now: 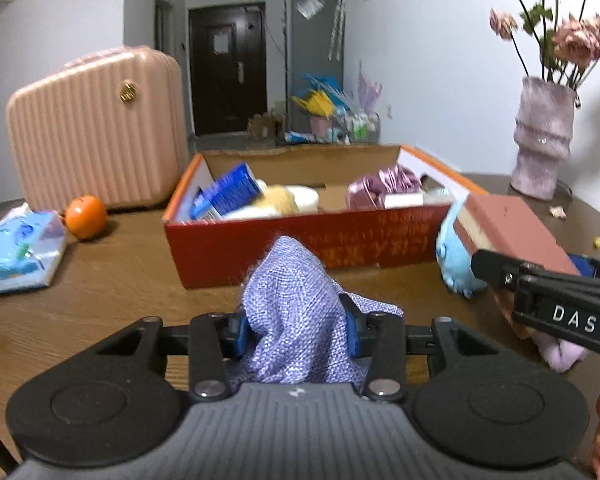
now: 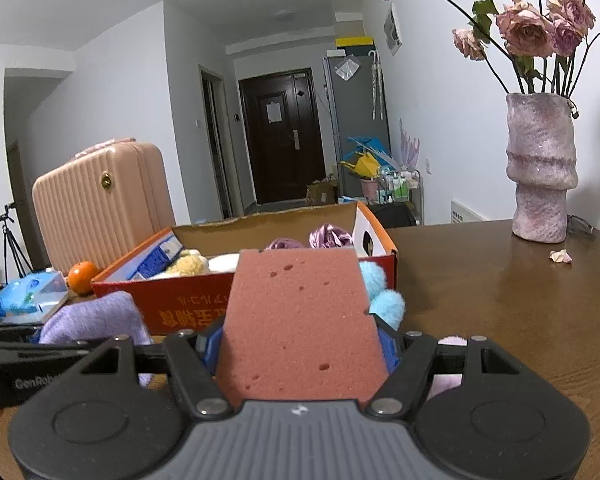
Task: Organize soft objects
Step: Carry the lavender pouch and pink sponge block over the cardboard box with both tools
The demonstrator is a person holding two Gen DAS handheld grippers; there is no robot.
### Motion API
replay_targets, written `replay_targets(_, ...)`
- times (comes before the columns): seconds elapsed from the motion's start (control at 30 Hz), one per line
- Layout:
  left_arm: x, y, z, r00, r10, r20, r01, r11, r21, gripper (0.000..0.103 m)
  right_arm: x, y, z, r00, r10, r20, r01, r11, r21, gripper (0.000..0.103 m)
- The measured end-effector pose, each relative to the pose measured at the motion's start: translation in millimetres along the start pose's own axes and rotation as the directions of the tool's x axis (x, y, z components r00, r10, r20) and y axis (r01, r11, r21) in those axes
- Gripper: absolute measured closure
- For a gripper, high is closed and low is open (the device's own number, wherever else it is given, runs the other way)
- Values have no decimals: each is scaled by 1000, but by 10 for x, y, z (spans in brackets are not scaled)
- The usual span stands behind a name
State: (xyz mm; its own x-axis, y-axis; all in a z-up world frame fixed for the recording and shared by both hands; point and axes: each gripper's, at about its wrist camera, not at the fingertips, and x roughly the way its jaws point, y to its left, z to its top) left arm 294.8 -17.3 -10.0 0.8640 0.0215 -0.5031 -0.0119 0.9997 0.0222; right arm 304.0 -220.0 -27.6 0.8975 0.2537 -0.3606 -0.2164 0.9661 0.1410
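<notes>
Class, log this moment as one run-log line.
left gripper: shut on cloth | right gripper: shut on sponge | box: open, ahead

left gripper [image 1: 296,332] clamping lilac cloth [image 1: 296,312], red box [image 1: 300,240] beyond

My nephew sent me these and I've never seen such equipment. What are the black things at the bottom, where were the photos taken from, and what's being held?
Those are two hand-held pincer tools, each carrying its own camera looking along its fingers. One photo comes from the left gripper, shut on a crumpled lilac woven cloth. The other comes from the right gripper, shut on a pinkish-brown sponge block. Ahead, on the brown wooden table, stand a red cardboard box holding soft items, an orange fruit, a pink ribbed suitcase and a mauve vase.
</notes>
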Motion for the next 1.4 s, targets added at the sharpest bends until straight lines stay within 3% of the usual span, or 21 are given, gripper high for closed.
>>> replay_targets(0.37, -145, 33, 140, 996, 49, 80, -49, 999, -11, 60, -102, 102, 80, 997, 15, 74, -12, 999, -38, 34)
replay_targets(0.77, -126, 95, 394, 987, 74, 140, -62, 995, -83, 60, -83, 181, 233, 991, 8, 137, -4, 999, -32, 34)
replay_targets(1.4, 249, 144, 813, 975, 102, 197, -71, 985, -160, 60, 506, 241, 559, 987, -31, 160, 27, 999, 32, 34)
